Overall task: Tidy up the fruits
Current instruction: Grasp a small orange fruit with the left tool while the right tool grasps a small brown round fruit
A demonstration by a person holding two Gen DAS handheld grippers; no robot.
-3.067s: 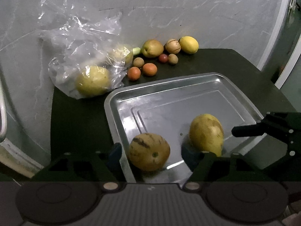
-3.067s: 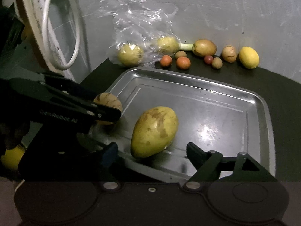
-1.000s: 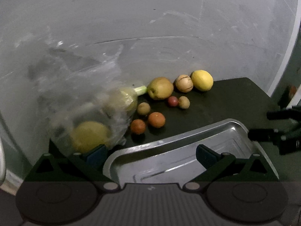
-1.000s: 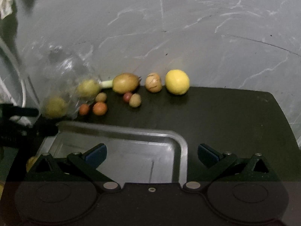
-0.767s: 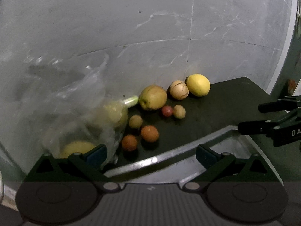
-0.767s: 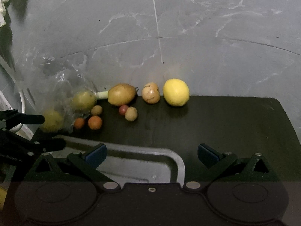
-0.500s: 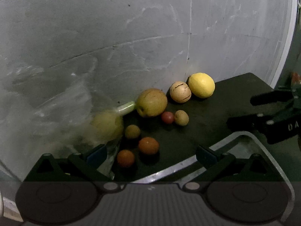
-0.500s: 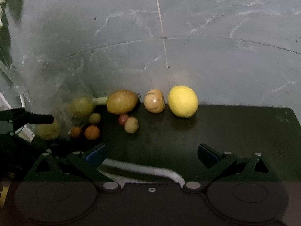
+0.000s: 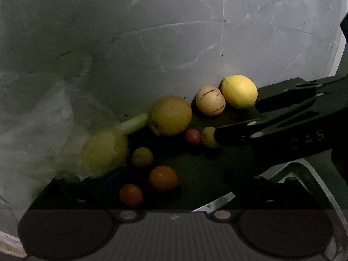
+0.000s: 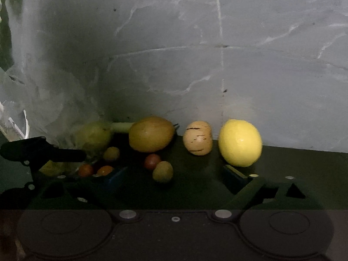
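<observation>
Right claw (image 10: 174, 179): jaws wide, empty, low over the dark table (image 10: 293, 163). Left claw (image 9: 174, 180): wide, empty, over two orange fruits (image 9: 163, 178).

Lemon (image 10: 240, 142): by the wall, just ahead of our right finger (image 10: 236, 177). We judge it firm, light, waxy and apt to roll; we take it across its middle.

Striped fruit (image 10: 197, 140): beside the lemon, likely softer, so we squeeze gently.

Tray (image 9: 304, 169): a corner shows, near.

Both grippers are black plastic. The right gripper (image 9: 237, 119) has silver screws and faint letters "DAS"; blue pads (image 10: 114, 177) line its fingers, above a dark housing with round caps.
</observation>
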